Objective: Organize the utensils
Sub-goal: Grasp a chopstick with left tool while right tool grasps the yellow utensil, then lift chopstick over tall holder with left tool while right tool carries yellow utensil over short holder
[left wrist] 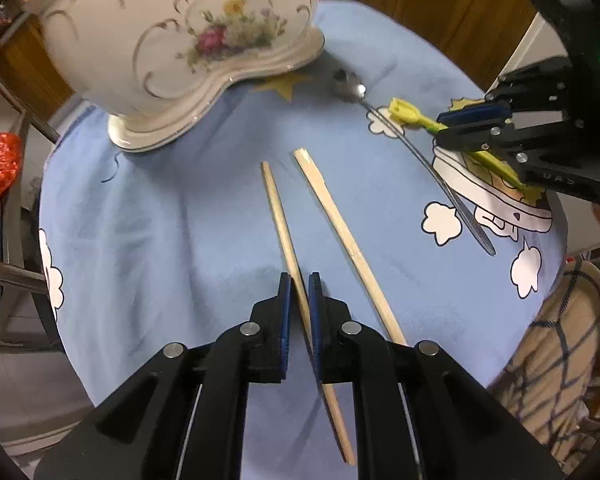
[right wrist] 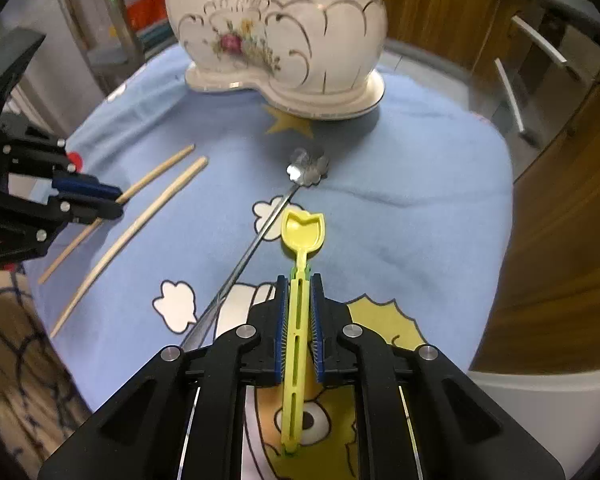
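A blue cartoon tablecloth [left wrist: 180,220] covers the table. At its far side stands a white flowered china holder [right wrist: 300,48]. The left gripper [left wrist: 299,280] is closed tight on one wooden chopstick [left wrist: 278,216]; the other chopstick [left wrist: 340,232] lies just right of it on the cloth. The right gripper [right wrist: 298,280] is clamped on a yellow plastic spoon [right wrist: 302,232]. Left of that spoon, a long metal spoon [right wrist: 260,236] lies on the cloth, its bowl toward the holder.

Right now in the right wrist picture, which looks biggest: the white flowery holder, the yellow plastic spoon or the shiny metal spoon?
1. White flowery ceramic holder, clearly biggest.
2. Yellow plastic spoon and shiny metal spoon: similar length, and the yellow one sits nearer the camera, so unsure.
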{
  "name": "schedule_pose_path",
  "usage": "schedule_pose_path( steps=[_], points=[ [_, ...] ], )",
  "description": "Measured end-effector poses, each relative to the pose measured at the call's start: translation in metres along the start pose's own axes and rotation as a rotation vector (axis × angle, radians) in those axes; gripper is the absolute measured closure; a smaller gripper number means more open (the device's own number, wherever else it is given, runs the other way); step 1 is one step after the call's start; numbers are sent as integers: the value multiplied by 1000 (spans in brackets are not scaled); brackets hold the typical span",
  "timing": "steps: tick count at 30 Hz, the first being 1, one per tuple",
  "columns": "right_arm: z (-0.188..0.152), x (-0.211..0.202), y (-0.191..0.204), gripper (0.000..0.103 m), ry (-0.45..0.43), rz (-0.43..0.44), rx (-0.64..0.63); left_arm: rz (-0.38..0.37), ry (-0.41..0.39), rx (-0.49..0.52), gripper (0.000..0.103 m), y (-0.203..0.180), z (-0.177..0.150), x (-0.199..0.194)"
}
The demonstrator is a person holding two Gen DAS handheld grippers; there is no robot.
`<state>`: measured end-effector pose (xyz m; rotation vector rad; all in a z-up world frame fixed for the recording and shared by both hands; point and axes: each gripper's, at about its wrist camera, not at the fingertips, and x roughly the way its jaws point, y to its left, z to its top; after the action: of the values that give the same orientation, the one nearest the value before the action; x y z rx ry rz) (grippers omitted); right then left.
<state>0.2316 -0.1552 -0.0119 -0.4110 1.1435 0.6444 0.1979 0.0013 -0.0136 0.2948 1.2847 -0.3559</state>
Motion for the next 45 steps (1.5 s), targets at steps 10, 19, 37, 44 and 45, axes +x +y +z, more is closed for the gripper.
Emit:
schedule_pose_path(
  steps=[10,19,37,44,45],
  points=[
    [17,6,1,90,153,-5,40,11,176,7,94,-2,32,8],
    [17,5,3,93,136,-32,68,29,106,-12,98,-8,21,1],
    [10,-71,-11,93,-380,81,208,-100,-536,-244,98,42,-33,-96],
    [18,-74,-17,93,-540,150,274,-130,-728,-357,98,62,-28,-103],
    [18,-75,-18,93,-554,156,280,-127,-744,-360,98,63,-28,-103]
  ],
)
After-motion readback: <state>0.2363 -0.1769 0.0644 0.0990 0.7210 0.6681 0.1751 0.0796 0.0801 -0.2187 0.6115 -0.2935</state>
